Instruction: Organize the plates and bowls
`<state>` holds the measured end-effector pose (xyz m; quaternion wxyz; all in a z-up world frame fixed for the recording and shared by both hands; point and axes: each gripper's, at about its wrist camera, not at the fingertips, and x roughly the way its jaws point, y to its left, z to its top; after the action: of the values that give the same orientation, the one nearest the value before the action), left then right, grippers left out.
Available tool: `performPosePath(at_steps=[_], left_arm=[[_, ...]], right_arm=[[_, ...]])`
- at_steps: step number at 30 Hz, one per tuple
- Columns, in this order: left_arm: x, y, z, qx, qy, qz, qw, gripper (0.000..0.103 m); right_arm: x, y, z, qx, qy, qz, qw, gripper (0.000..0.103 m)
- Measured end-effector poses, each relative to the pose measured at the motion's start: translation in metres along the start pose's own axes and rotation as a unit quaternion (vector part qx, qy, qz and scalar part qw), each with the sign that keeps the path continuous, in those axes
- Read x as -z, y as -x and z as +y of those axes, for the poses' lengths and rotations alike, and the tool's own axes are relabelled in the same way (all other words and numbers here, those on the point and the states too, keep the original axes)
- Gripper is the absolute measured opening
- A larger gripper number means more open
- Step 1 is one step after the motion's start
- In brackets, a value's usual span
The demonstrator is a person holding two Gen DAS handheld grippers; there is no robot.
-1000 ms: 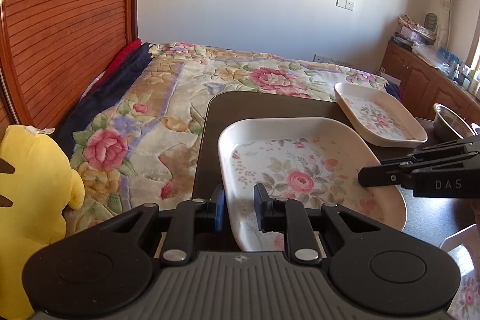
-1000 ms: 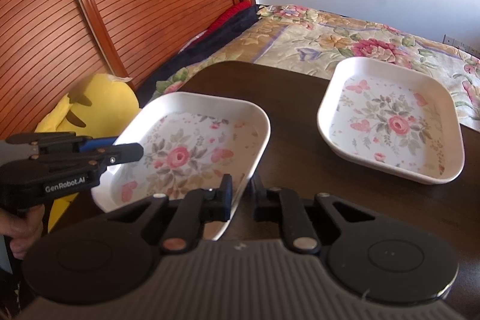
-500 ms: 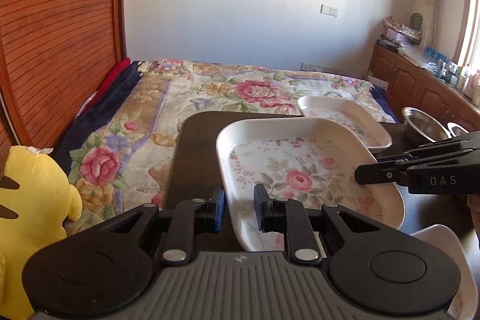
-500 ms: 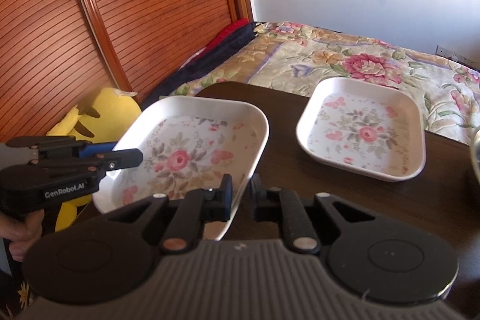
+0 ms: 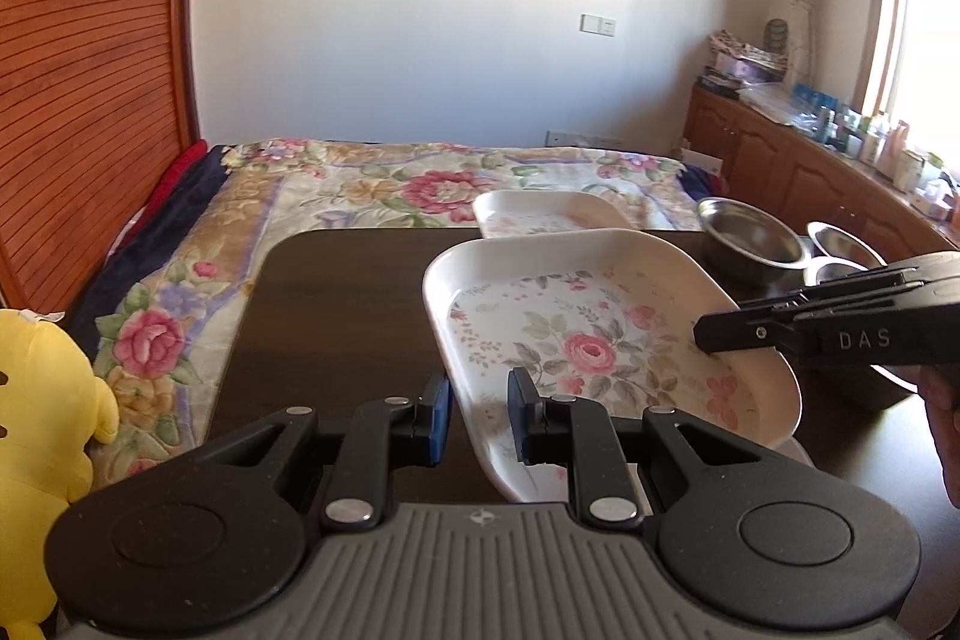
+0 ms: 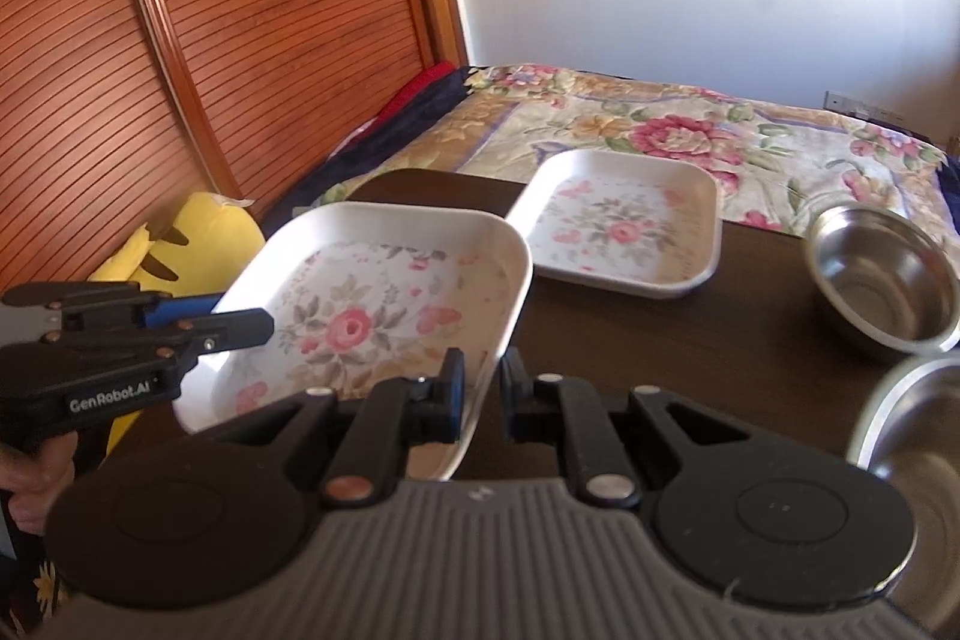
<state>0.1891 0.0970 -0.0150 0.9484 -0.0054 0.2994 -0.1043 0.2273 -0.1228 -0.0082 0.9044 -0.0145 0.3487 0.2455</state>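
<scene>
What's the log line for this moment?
left gripper: shut on held floral tray | right gripper: shut on opposite rim | tray: lifted | second floral tray: on table

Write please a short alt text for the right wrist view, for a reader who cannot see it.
Both claws, the right claw and the left claw, hold a floral tray by opposite edges above a dark table. A second floral tray and steel bowls sit beyond.

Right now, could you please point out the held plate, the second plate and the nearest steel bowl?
Held plate (image 6: 354, 328), right wrist view, rose centre.
Second plate (image 6: 624, 232), right wrist view, floral middle.
Steel bowl (image 6: 882, 286), right wrist view, inner wall.
</scene>
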Motion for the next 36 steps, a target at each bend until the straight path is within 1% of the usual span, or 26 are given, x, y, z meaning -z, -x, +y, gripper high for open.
performPosePath(at_steps=[12,19,23,31,36], left_arm=[[0.024,0.030,-0.040,0.021,-0.010,-0.004,0.9997,0.022],[0.038,0.049,-0.053,0.035,-0.006,-0.005,0.9994,0.022],[0.047,0.060,-0.057,0.039,-0.003,-0.011,0.9992,0.022],[0.061,0.064,-0.059,0.043,0.003,-0.005,0.9991,0.022],[0.068,0.056,-0.059,0.043,0.005,0.005,0.9991,0.022]], right_arm=[[0.032,0.046,-0.016,0.009,-0.020,-0.021,1.000,0.014],[0.053,0.069,-0.020,0.006,-0.027,-0.029,0.999,0.014],[0.065,0.081,-0.018,0.006,-0.025,-0.042,0.999,0.014],[0.082,0.092,-0.019,-0.010,-0.036,-0.052,0.998,0.014],[0.095,0.090,-0.015,-0.006,-0.028,-0.048,0.998,0.014]])
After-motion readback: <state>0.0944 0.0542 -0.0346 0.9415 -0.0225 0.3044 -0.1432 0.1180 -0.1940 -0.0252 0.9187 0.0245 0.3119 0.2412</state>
